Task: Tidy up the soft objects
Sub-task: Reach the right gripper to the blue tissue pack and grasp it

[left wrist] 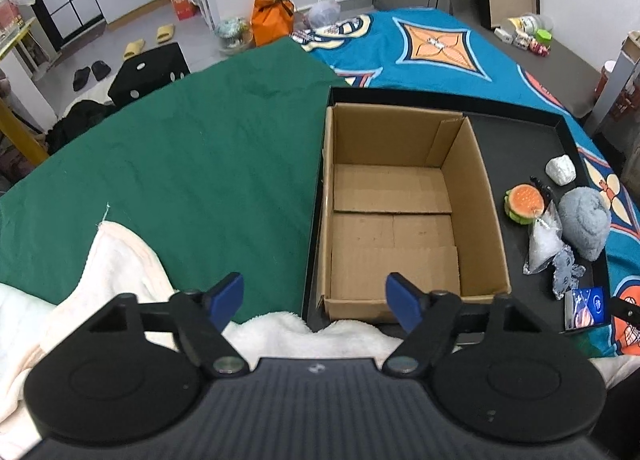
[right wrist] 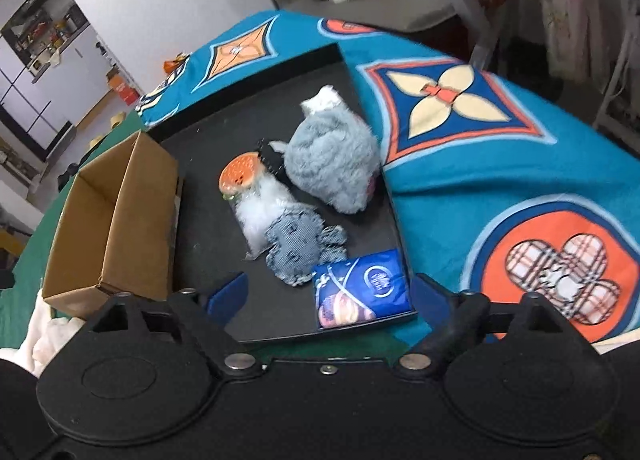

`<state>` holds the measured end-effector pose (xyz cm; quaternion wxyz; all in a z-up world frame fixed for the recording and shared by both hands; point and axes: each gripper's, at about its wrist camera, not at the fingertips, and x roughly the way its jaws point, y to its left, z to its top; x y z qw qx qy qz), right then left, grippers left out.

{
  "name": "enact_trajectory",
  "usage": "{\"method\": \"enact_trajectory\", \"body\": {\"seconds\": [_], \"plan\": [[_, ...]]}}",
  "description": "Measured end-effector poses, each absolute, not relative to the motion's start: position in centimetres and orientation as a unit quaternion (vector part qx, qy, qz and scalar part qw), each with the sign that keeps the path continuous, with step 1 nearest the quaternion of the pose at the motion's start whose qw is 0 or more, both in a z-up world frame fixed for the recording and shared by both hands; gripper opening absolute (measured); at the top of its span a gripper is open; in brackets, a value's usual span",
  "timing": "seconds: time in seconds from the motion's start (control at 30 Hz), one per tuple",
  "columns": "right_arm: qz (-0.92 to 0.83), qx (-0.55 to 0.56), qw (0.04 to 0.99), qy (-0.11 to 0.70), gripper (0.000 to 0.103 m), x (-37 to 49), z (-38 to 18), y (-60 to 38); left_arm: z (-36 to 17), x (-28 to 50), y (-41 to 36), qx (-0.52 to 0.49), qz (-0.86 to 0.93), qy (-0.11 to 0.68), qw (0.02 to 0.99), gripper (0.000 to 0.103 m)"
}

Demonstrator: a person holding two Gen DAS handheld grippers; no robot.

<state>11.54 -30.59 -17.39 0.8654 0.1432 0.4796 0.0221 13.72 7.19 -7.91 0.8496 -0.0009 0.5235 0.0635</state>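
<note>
- Pointing steeply down, our left gripper (left wrist: 316, 302) hangs over the near edge of the cardboard box (left wrist: 400, 199), jaws released, nothing between them, a white towel (left wrist: 120, 260) just below.
- We see the box sitting in the left part of a black tray (right wrist: 208, 163).
- Right of it lie a burger toy (right wrist: 240, 173), a clear bag (right wrist: 260, 215), a denim scrap (right wrist: 300, 248), a grey fluffy bundle (right wrist: 336, 163) and a blue packet (right wrist: 360, 292).
- Our right gripper (right wrist: 328, 296), tilted down, stands released around what seems the packet's near end; blur hides any contact.
</note>
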Motion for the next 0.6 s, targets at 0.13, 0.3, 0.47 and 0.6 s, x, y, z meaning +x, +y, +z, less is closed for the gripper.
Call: {"method": "enact_trajectory", "body": {"seconds": [0.13,0.3,0.47,0.6], "plan": [[0.021,0.147,0.858,0.492,0.081,12.3,-18.3,-30.7,-8.9,14.2,7.3,-0.004,0.059,0.534,0.843,0.071],[0.020,0.151,0.848,0.508,0.076,13.2,-19.5,-30.8,-10.2,15.0,7.6,-0.009,0.068,0.544,0.836,0.062],[0.004,0.133,0.840,0.527,0.076,14.0,-20.7,-30.7,-11.2,15.9,7.8,-0.013,0.062,0.557,0.828,0.060],[-0.005,0.104,0.831,0.547,0.076,14.7,-21.6,-30.0,-12.1,16.5,7.8,-0.011,0.055,0.570,0.820,0.060]]}}
